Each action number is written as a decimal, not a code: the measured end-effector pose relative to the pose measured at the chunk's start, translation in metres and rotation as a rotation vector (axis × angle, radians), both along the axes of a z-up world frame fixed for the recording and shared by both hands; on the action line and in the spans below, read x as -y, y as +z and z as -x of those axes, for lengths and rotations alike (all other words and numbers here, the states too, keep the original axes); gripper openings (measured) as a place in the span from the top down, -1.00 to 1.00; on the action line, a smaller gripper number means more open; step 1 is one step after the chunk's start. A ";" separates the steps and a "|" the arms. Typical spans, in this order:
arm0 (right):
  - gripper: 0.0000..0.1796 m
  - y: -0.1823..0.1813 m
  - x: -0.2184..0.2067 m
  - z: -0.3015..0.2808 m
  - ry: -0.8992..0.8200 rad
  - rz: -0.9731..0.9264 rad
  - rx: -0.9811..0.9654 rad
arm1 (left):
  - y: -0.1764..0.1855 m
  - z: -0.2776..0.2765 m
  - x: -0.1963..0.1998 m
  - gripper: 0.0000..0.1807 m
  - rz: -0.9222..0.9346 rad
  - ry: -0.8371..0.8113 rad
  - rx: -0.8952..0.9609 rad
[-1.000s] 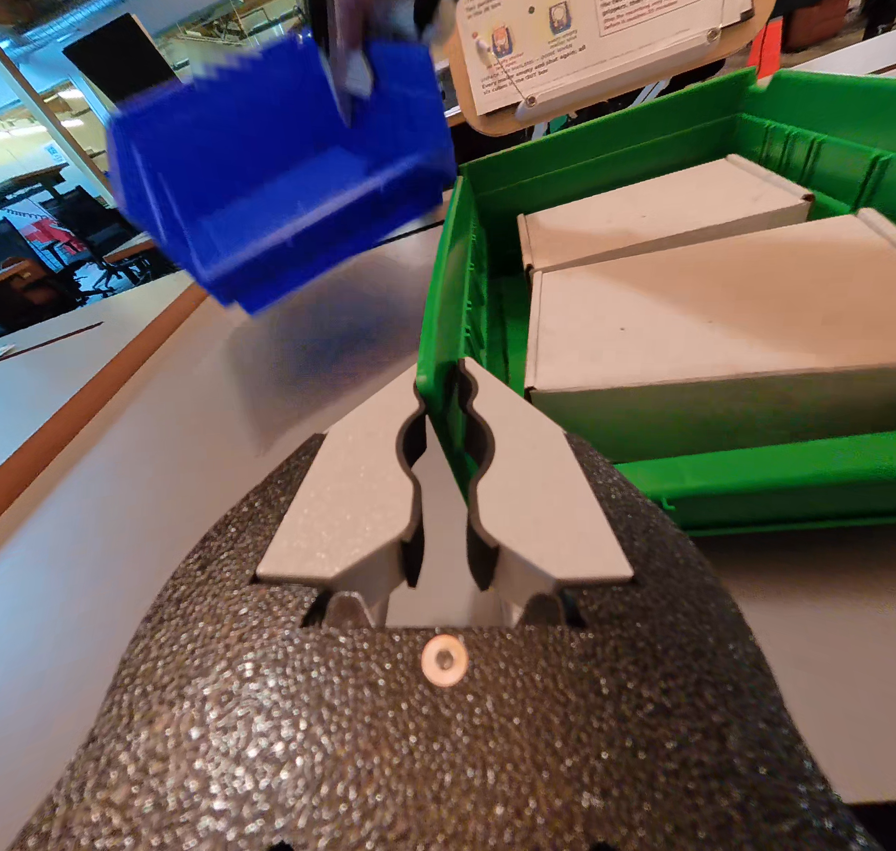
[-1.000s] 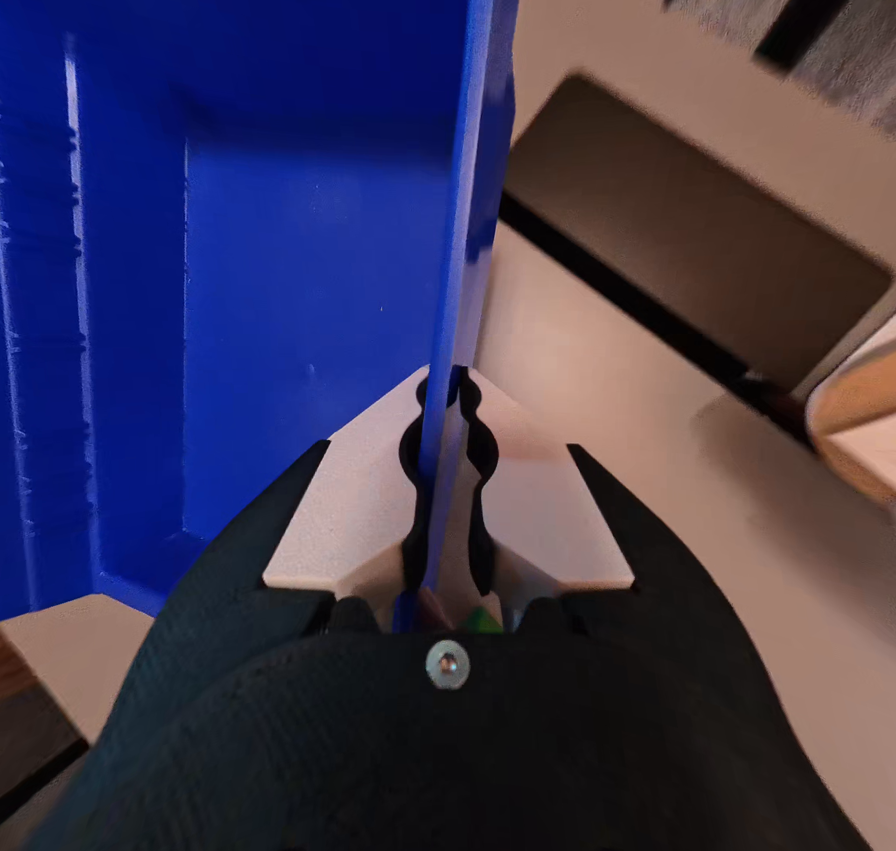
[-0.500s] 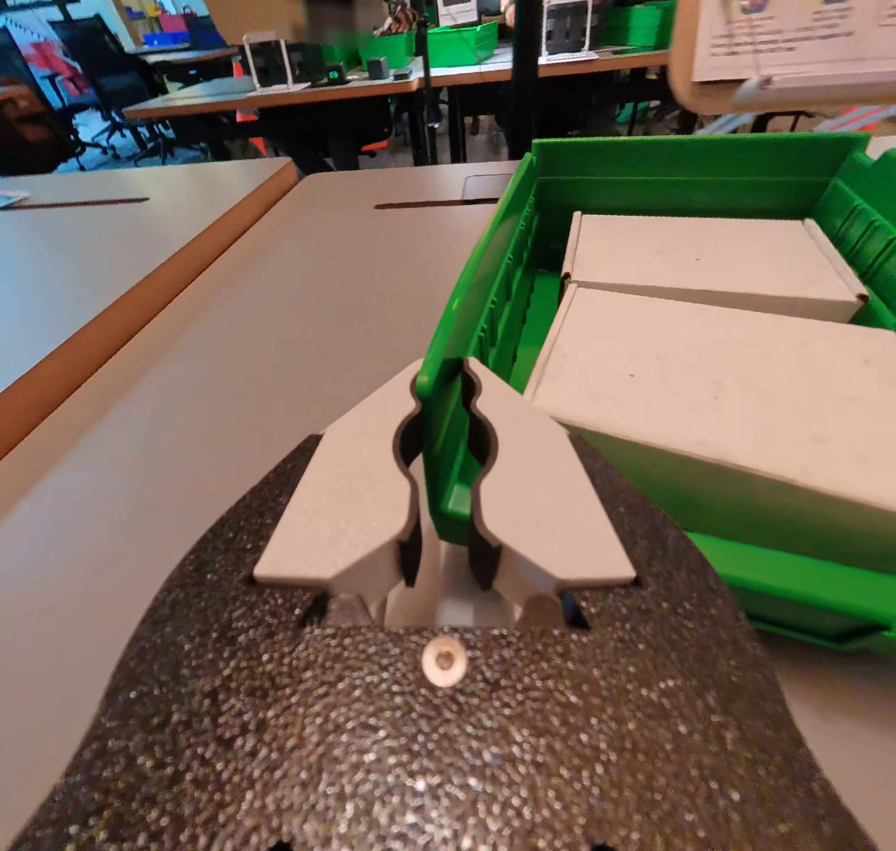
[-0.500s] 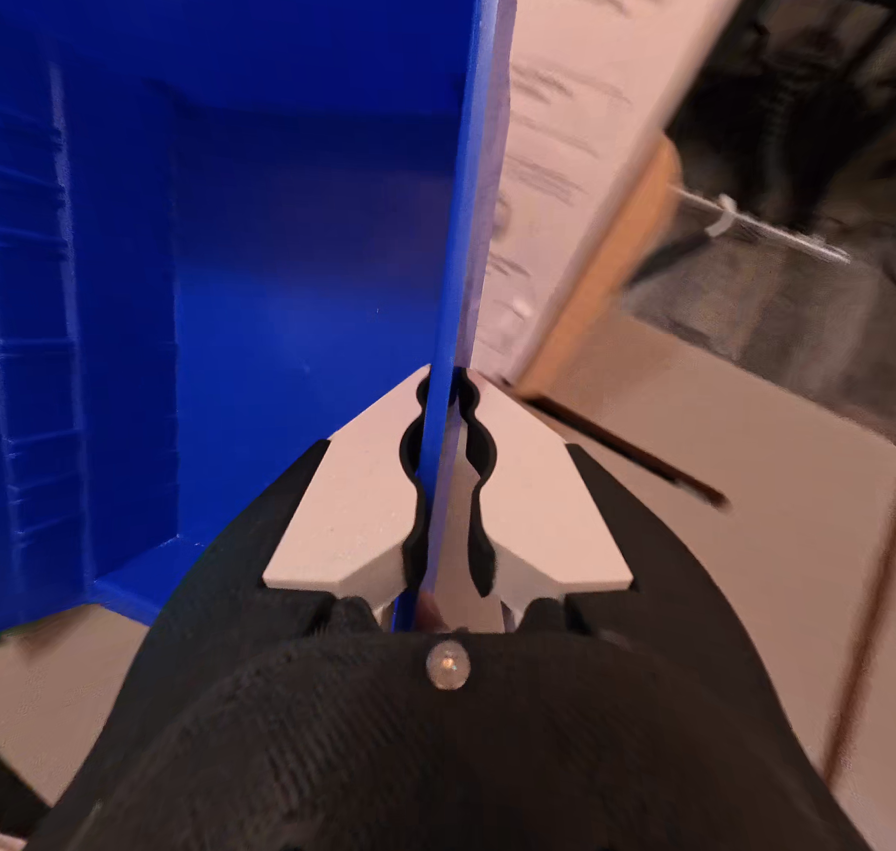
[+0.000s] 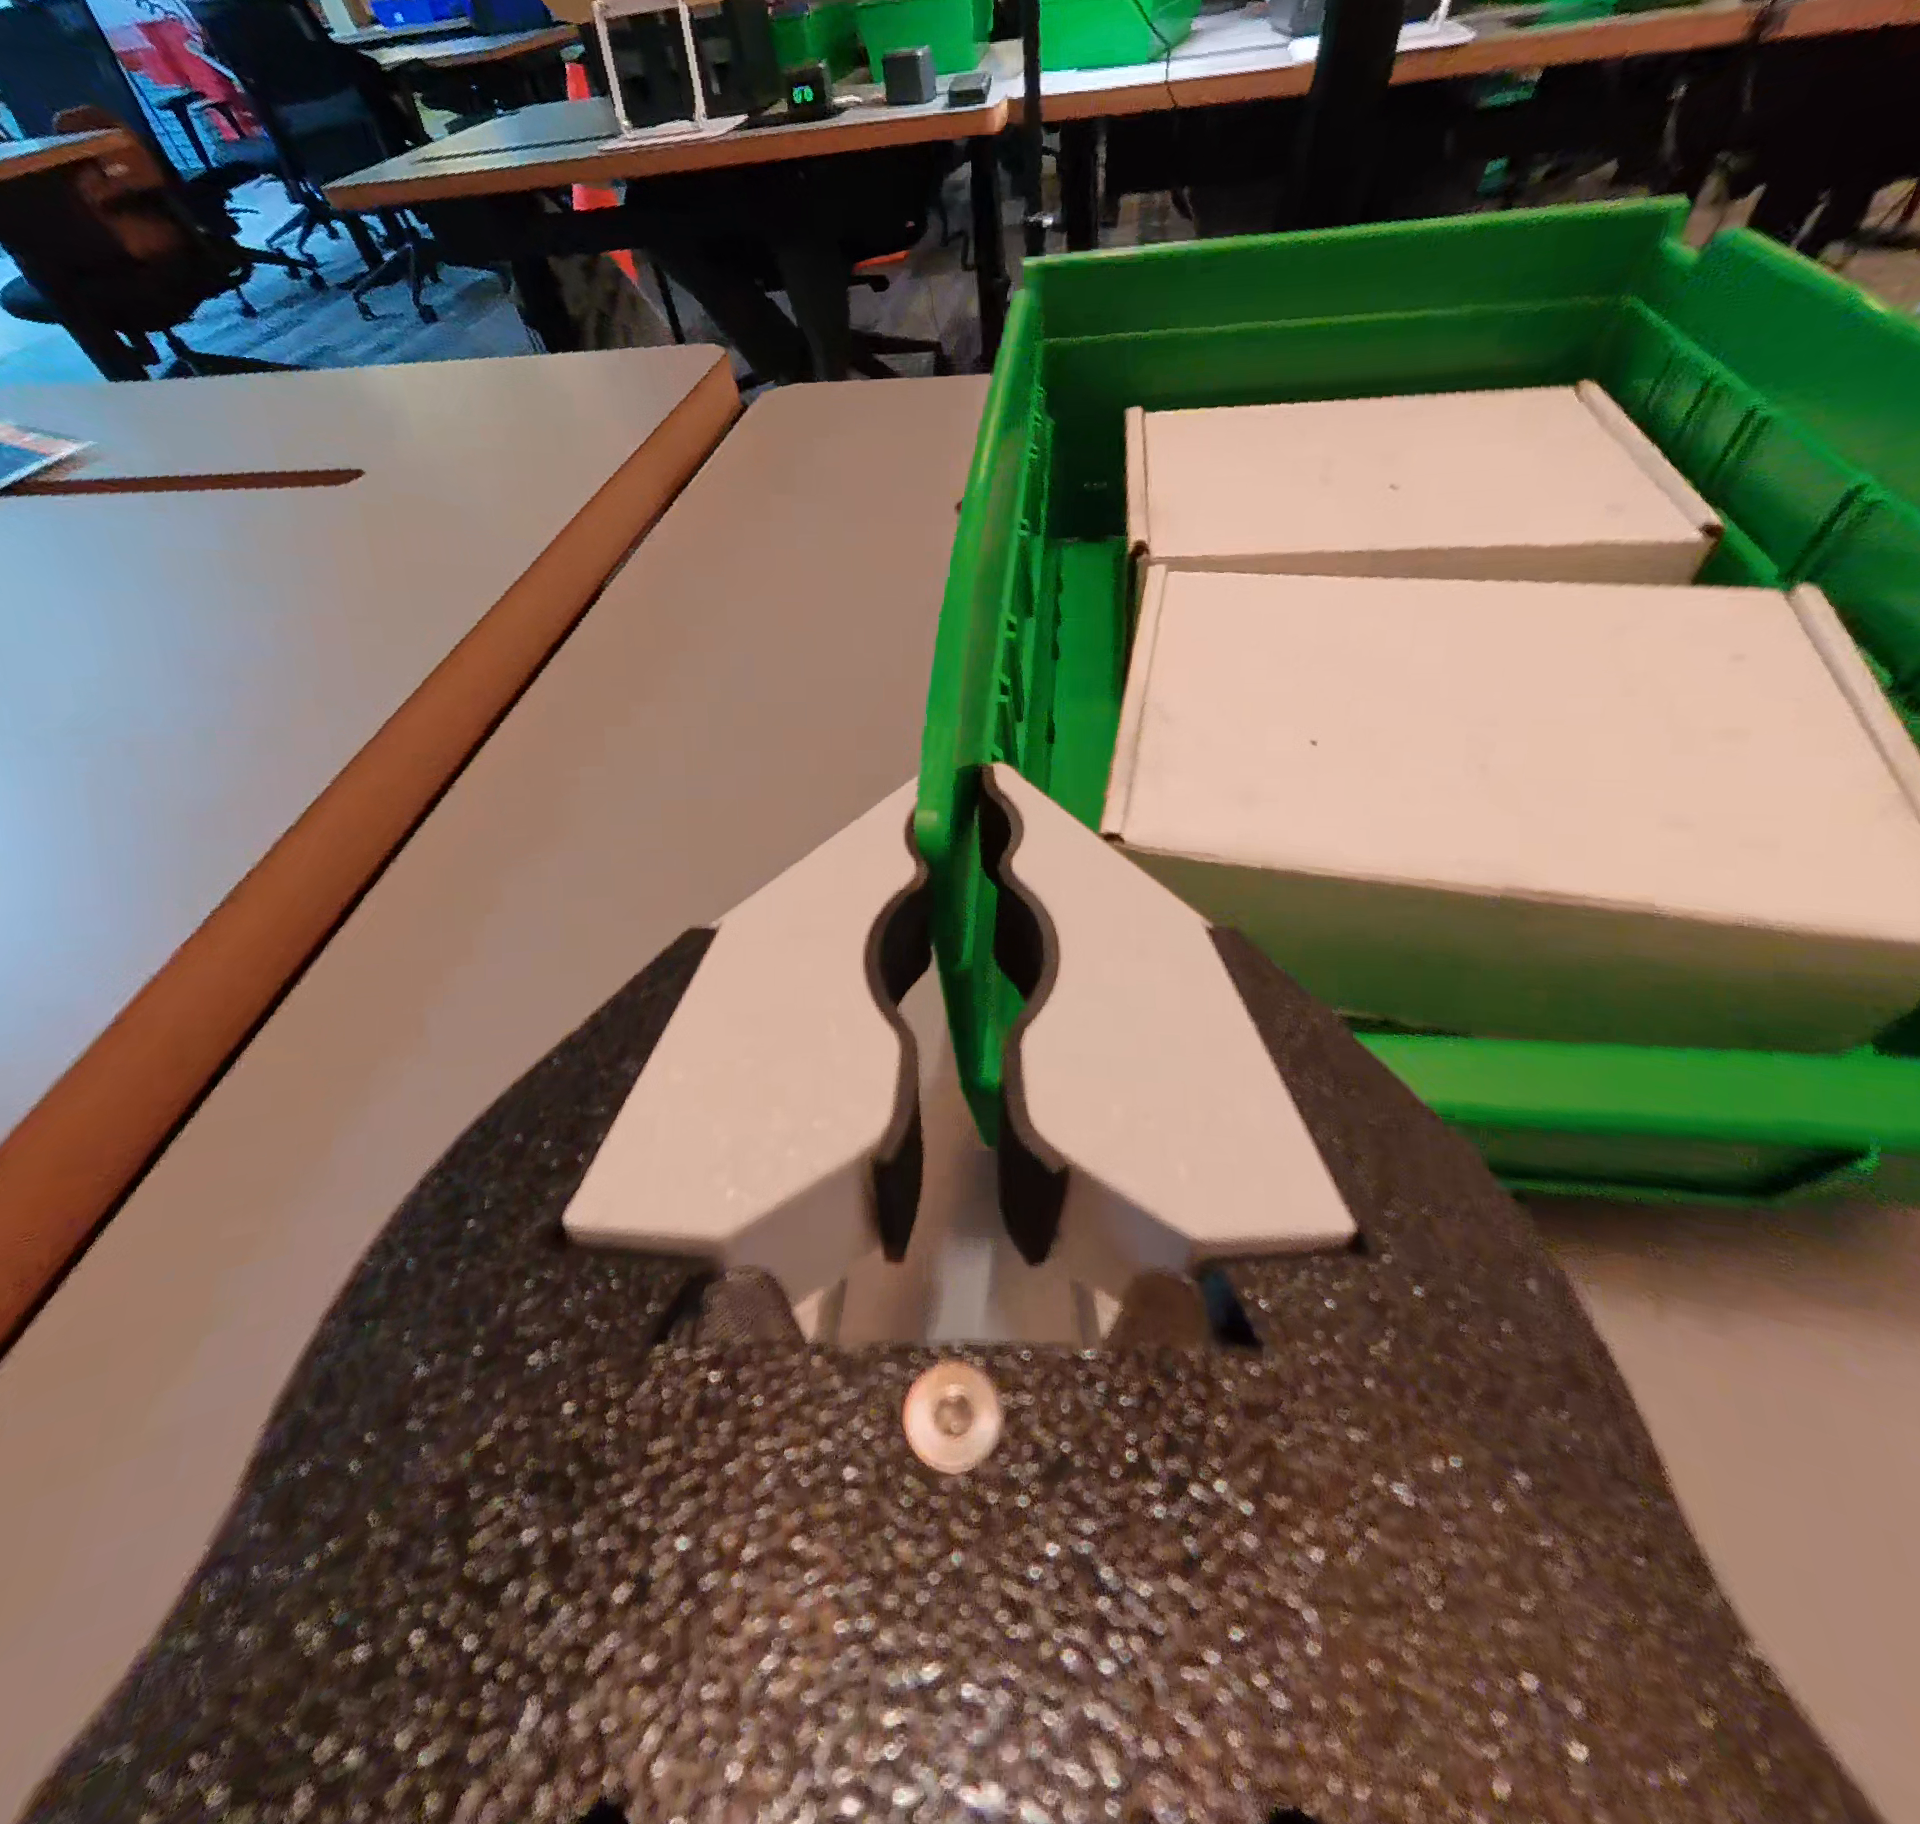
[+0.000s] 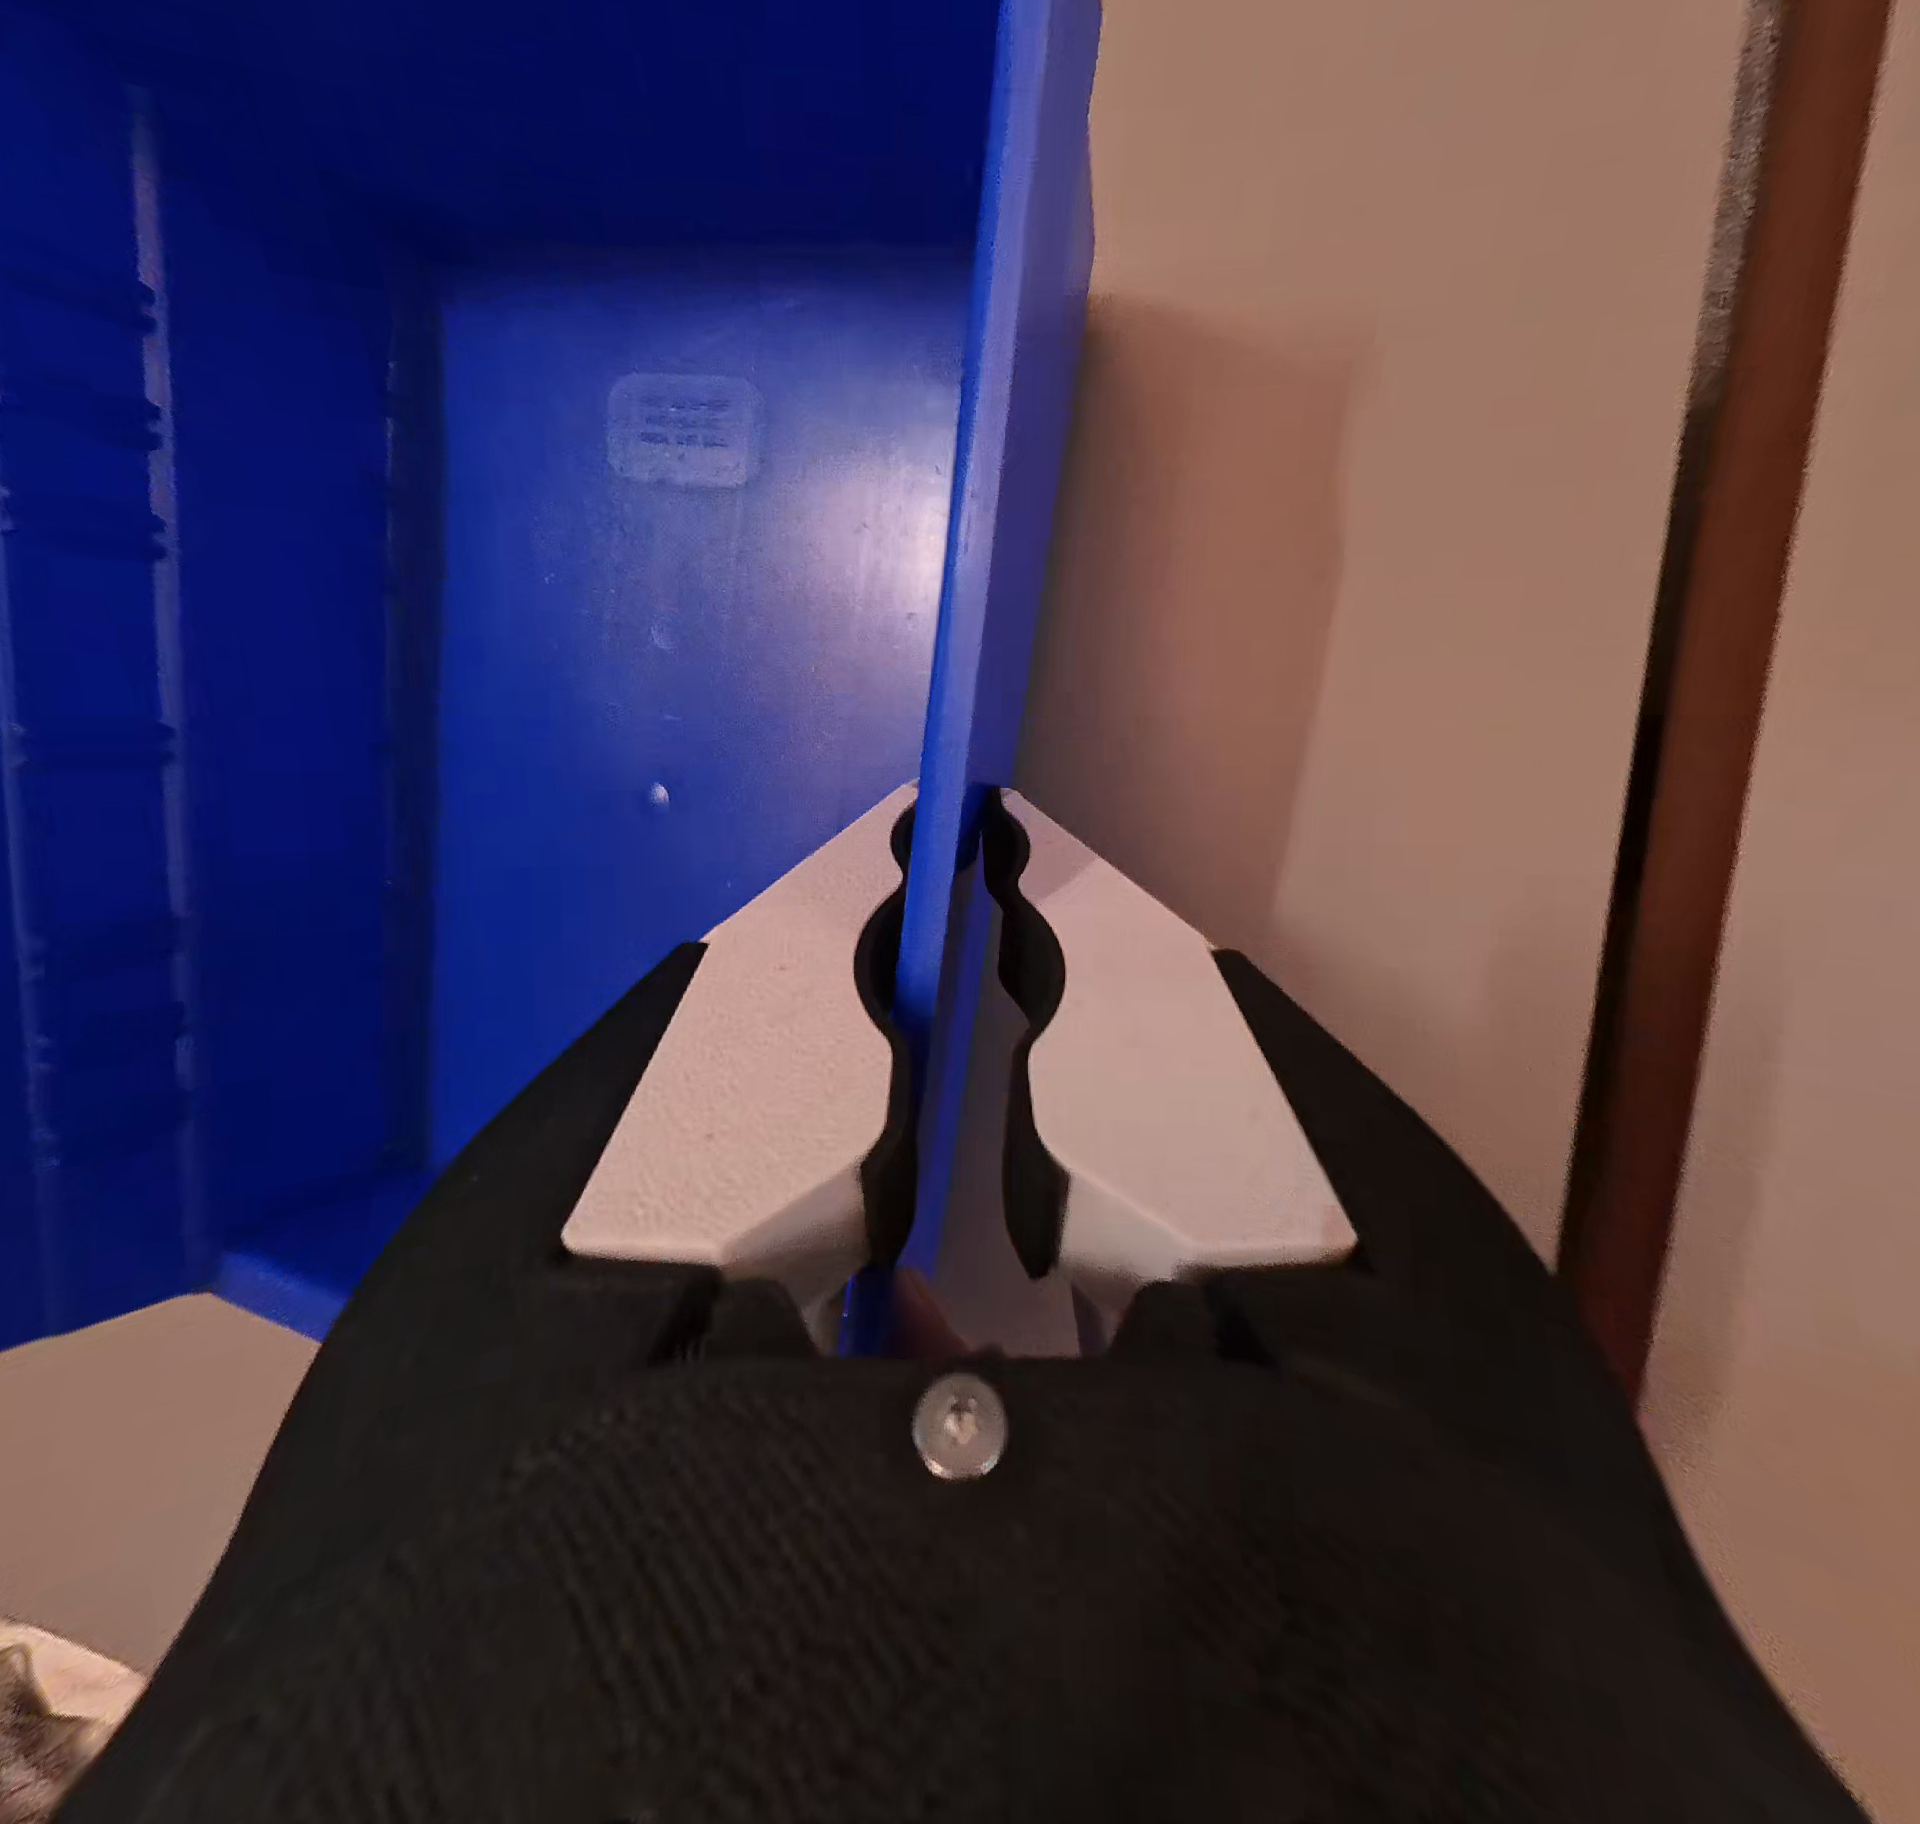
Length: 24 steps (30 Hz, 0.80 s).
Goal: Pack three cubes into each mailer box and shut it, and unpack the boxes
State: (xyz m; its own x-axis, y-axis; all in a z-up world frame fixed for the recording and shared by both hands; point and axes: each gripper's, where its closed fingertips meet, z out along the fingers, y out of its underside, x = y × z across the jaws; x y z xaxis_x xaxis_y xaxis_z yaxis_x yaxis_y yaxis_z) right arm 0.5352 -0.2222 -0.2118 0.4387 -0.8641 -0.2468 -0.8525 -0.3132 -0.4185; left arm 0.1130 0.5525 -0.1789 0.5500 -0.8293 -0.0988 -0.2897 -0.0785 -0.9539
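Note:
In the left wrist view, my left gripper [image 5: 954, 808] is shut on the near left corner of a green bin's [image 5: 1351, 309] wall. Two closed white mailer boxes lie in the bin: a near one [image 5: 1496, 766] and a far one [image 5: 1392, 475]. In the right wrist view, my right gripper [image 6: 951, 808] is shut on the right side wall of an empty blue bin [image 6: 623, 579]. The blue bin's floor is bare. No cubes show in either view.
The green bin sits on a grey table [image 5: 665, 735] with a brown-edged second table [image 5: 208, 631] to its left. Desks, chairs and other green bins stand far behind. In the right wrist view a beige tabletop [image 6: 1403, 424] with a brown edge [image 6: 1714, 735] lies right of the blue bin.
The blue bin held by my right gripper has left the left wrist view and swung over the tabletop. My left gripper has tilted while holding the green bin's corner; the instruction board above is out of view.

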 end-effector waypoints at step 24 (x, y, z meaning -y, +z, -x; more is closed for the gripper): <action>-0.15 0.105 0.003 -0.044 0.132 0.498 0.742 | -0.002 -0.016 -0.034 0.77 -0.034 -0.186 -0.201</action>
